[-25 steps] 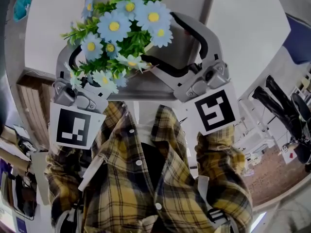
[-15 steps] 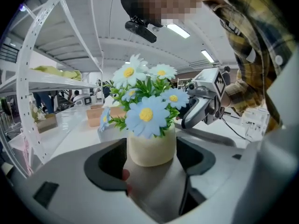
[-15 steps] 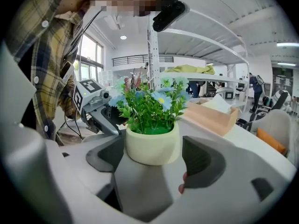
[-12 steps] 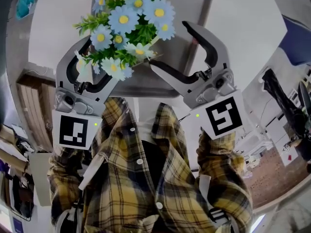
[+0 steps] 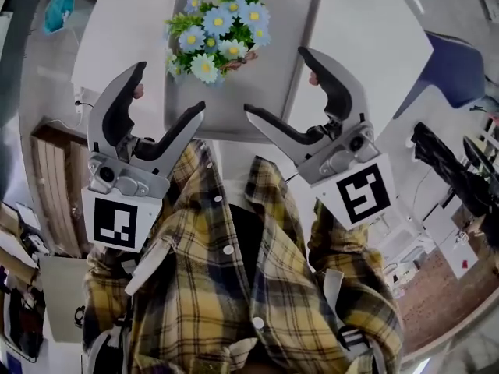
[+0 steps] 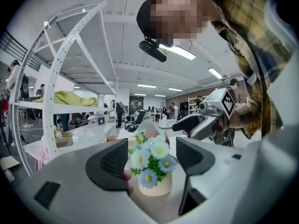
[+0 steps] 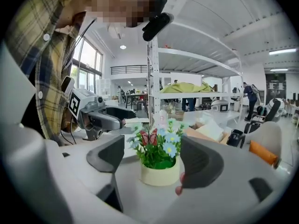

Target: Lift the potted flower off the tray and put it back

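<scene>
The potted flower (image 5: 218,29), blue and white daisies in a cream pot (image 7: 160,174), stands upright on the far left part of the grey tray (image 5: 234,107). My left gripper (image 5: 168,92) is held open on the near left of it, clear of the pot. My right gripper (image 5: 279,82) is open on the near right, also apart from it. In the left gripper view the pot (image 6: 154,185) shows beyond the spread jaws of the left gripper (image 6: 149,160), and the right gripper (image 6: 205,120) is behind. In the right gripper view the jaws of the right gripper (image 7: 156,157) frame the flowers, with nothing held.
The tray lies on a round white table (image 5: 366,45). A blue chair (image 5: 460,76) is off the table's right side and a teal object (image 5: 58,10) hangs at the far left. A white shelf rack (image 7: 196,78) stands beyond the table.
The flower was up close between the two grippers; now it is lower and farther away on the tray. Both grippers have drawn back towards me and apart from it.
</scene>
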The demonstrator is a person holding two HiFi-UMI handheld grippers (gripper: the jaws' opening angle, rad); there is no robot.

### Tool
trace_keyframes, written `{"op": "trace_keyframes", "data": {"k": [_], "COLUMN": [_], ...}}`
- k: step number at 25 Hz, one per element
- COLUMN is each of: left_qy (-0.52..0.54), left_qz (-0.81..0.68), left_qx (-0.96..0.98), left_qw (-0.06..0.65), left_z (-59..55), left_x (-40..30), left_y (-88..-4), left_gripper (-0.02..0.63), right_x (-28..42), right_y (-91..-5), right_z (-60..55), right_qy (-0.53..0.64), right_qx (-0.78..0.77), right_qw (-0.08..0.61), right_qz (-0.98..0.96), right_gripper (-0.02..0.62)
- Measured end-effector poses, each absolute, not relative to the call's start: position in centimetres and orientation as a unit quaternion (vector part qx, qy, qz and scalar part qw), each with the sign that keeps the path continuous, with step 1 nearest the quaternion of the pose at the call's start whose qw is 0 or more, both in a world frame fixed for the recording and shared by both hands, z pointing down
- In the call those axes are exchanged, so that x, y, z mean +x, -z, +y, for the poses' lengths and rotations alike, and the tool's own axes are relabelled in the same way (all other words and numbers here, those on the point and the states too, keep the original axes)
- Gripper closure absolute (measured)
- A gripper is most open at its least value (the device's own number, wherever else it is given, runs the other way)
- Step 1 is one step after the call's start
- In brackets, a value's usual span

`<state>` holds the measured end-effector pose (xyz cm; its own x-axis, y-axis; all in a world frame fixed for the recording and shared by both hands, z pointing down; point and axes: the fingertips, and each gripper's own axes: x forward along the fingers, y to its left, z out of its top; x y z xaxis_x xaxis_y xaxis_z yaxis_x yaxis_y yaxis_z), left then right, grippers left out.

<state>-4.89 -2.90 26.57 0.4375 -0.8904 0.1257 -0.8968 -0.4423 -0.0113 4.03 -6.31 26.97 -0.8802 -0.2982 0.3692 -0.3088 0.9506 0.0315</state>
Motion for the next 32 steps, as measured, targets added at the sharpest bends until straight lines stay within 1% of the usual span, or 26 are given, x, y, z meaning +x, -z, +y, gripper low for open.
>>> {"op": "trace_keyframes", "data": {"k": [2,4,7,13,14,16,21,23,25,27,28,30,32], "left_qy": [-0.039,-0.024,-0.005,0.035,0.042,0.053,0.062,0.068,0.07,0.073,0.074,0.074,0.073], "left_qz": [-0.523,-0.518,-0.507,-0.499,-0.498,-0.495,-0.468,-0.462,-0.46,-0.457,-0.455,-0.45,-0.444], "left_qx": [0.851,0.855,0.862,0.865,0.864,0.865,0.878,0.881,0.882,0.883,0.884,0.887,0.89], "left_qw": [0.013,-0.001,-0.018,-0.045,-0.051,-0.063,-0.078,-0.078,-0.078,-0.08,-0.08,-0.078,-0.074], "left_z": [-2.9,-3.0,-2.9,-2.8,-2.7,-2.6,-2.2,-2.1,-2.2,-2.3,-2.4,-2.5,-2.5], "left_x": [-4.3,-3.6,-2.4,-0.5,0.0,1.0,3.6,4.2,4.6,4.9,5.1,5.4,5.6], "left_y": [-24.4,-22.5,-19.7,-14.1,-13.2,-11.6,-9.4,-8.7,-8.2,-7.8,-7.7,-7.7,-7.8], "left_gripper": [0.277,0.299,0.323,0.356,0.373,0.427,0.483,0.518,0.534,0.571,0.571,0.594,0.597], "right_x": [3.9,3.6,3.5,5.2,5.7,6.5,7.6,8.0,8.3,8.6,8.7,8.7,8.7], "right_y": [-25.0,-23.1,-20.5,-15.2,-14.3,-12.9,-10.3,-9.5,-9.0,-8.9,-8.9,-8.9,-9.1], "right_z": [-6.0,-5.6,-4.7,-3.7,-3.5,-3.3,-3.0,-2.8,-2.7,-2.6,-2.6,-2.6,-2.5], "right_qy": [-0.003,0.01,0.03,0.086,0.095,0.115,0.134,0.137,0.139,0.141,0.14,0.137,0.13], "right_qx": [0.161,0.166,0.175,0.219,0.228,0.246,0.285,0.295,0.303,0.308,0.309,0.308,0.307], "right_qw": [0.172,0.157,0.139,0.11,0.105,0.094,0.06,0.049,0.041,0.04,0.04,0.042,0.044], "right_qz": [-0.972,-0.974,-0.974,-0.966,-0.963,-0.958,-0.947,-0.944,-0.942,-0.94,-0.94,-0.94,-0.942], "right_gripper": [0.224,0.234,0.291,0.37,0.39,0.435,0.524,0.559,0.579,0.592,0.595,0.597,0.597]}}
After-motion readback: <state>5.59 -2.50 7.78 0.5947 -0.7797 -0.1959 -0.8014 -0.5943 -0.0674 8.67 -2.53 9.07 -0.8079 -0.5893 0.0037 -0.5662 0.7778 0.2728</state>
